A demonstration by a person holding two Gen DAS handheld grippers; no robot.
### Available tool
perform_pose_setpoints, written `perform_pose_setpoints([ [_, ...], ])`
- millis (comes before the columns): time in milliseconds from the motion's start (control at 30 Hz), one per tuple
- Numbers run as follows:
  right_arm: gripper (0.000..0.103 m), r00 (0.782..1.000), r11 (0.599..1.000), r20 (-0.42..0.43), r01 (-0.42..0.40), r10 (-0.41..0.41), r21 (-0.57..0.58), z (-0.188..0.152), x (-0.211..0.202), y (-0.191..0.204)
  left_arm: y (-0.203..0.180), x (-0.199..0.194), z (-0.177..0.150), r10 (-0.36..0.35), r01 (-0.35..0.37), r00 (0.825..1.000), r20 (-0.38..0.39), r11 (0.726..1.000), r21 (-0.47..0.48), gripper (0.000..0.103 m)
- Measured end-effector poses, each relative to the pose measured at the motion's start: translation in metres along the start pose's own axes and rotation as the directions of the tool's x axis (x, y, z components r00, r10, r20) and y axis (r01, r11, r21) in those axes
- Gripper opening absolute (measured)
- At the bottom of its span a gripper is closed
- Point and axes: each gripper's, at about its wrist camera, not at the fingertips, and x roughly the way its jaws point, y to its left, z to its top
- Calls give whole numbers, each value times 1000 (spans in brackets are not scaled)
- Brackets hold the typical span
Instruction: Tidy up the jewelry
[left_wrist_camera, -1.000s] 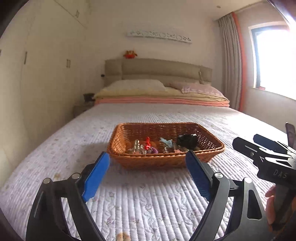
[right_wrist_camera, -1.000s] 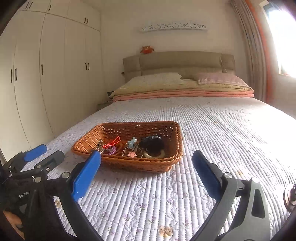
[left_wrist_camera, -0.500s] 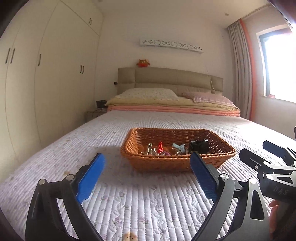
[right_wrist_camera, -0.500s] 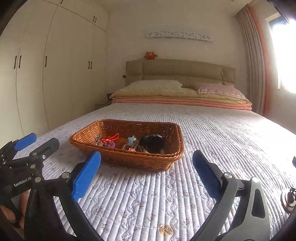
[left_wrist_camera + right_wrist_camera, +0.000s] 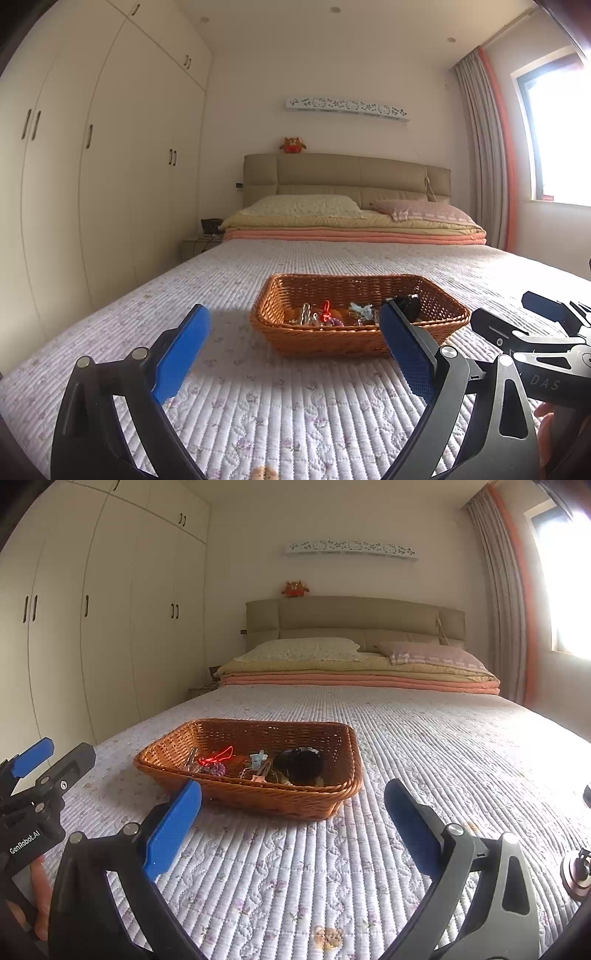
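Hovering both claws short of one wicker basket (image 5: 354, 332) on the quilted bedspread (image 5: 295, 406), I judge the sorting nearly done: every piece I see already lies inside, none on the quilt. My left gripper (image 5: 291, 347) stands spread wide with nothing between its pads; my right gripper (image 5: 291, 823) is equally wide and empty. Inside I count roughly five items: a clear clip (image 5: 192, 757), a red cord charm (image 5: 218, 756), a purple bead piece (image 5: 216, 770), a pale blue clip (image 5: 257, 758) and a dark scrunchie (image 5: 299, 766). Smaller bits are too tangled to count.
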Motion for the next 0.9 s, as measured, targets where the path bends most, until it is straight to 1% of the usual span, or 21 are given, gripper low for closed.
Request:
perform_pose_setpoints([
  [267,95,1000,1000,-13,0,0,-11,-1,2,2,-3,1,-1,2,-2,1000,-2,1000,11,93],
  [633,95,1000,1000,-24,0,0,-7,-1,4,0,-1,1,0,9,-8,1000,-14,1000,5,93],
  [900,95,1000,1000,-7,3,-3,-9,-1,1,1,2,-1,0,14,-14,1000,-13,1000,-5,93],
])
